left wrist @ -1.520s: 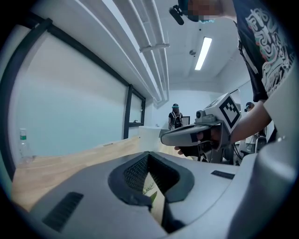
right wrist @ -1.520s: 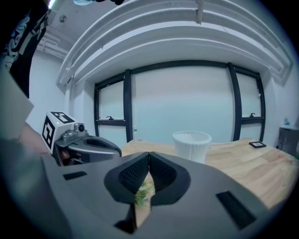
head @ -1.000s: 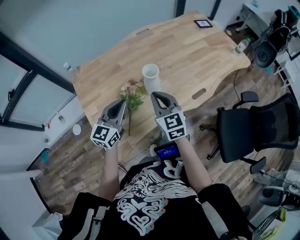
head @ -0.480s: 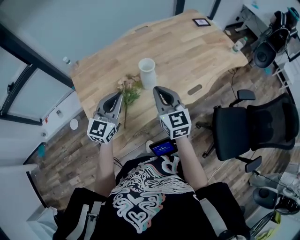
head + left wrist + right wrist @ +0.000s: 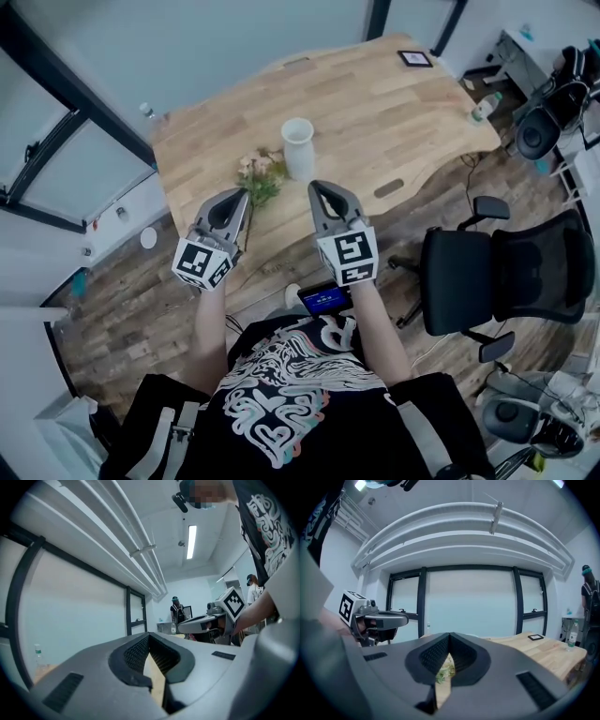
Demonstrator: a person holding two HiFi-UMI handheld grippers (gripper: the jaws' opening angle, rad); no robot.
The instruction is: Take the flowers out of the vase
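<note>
On the table point(image 5: 394, 103), flowers point(image 5: 261, 178) beside vase point(image 5: 298, 148), just ahead of left gripper point(image 5: 240, 193) and right gripper point(image 5: 317, 187), fingers closed, empty

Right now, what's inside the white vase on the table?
No stems rise from the vase; its mouth looks empty. The flowers lie on the table beside it. The vase's bottom is hidden by its wall.

The stems of the flowers point(image 5: 261, 176) run toward the near side, partly covered by the left gripper point(image 5: 240, 193). Past the right gripper point(image 5: 449, 635), whose own body blocks the vase point(image 5: 298, 148), only a sliver of bloom shows (through the slot behind its closed tips). The dark-framed item point(image 5: 415, 58) at the far right corner of the table point(image 5: 375, 112) is too small to identify.
</note>
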